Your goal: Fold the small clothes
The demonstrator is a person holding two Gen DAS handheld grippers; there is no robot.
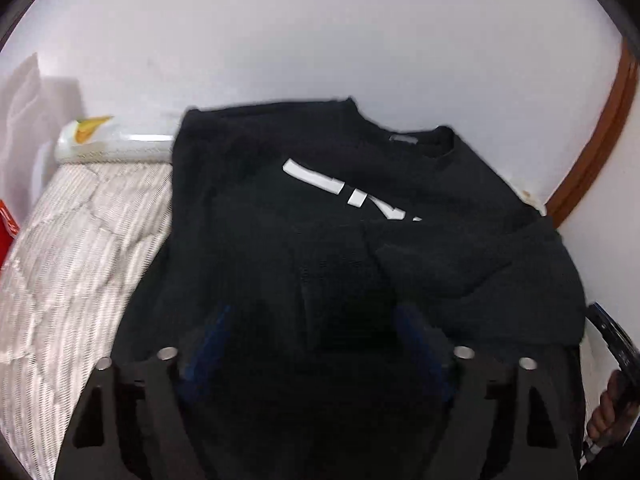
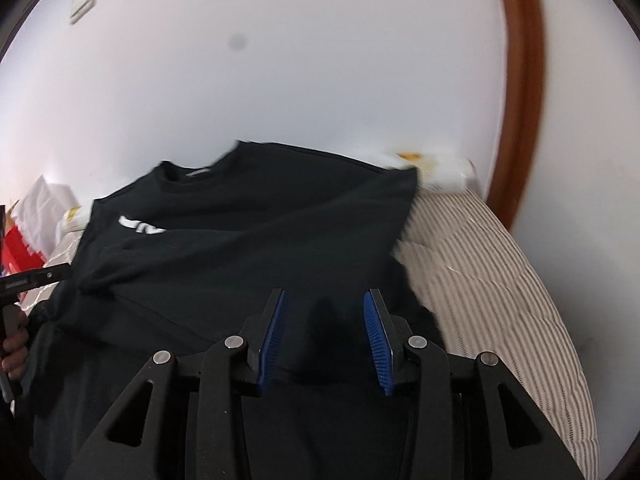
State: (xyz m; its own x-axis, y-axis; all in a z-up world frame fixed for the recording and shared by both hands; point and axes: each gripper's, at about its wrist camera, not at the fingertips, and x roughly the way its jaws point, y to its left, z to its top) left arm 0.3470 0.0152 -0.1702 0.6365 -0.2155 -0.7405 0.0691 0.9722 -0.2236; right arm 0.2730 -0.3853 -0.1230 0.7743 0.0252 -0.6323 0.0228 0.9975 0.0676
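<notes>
A black sweatshirt [image 1: 320, 208] with white lettering lies spread on the striped mattress [image 1: 80, 248], collar toward the wall, one sleeve folded across its front. It also shows in the right wrist view [image 2: 248, 220]. My left gripper [image 1: 316, 320] is open, its blue pads [image 1: 216, 332] low over the dark fabric near the hem. My right gripper [image 2: 325, 300] is open, its blue pads [image 2: 274, 332] standing wide apart above the sweatshirt's lower part, with a fold of fabric between them. I cannot tell whether either touches the cloth.
A white wall rises right behind the mattress. A white plastic-wrapped pack [image 1: 108, 144] lies along the wall. A red box [image 2: 16, 248] and white bags sit at one end. A brown wooden door frame [image 2: 520, 80] stands at the other end. The other hand-held gripper [image 2: 32, 276] shows at the left.
</notes>
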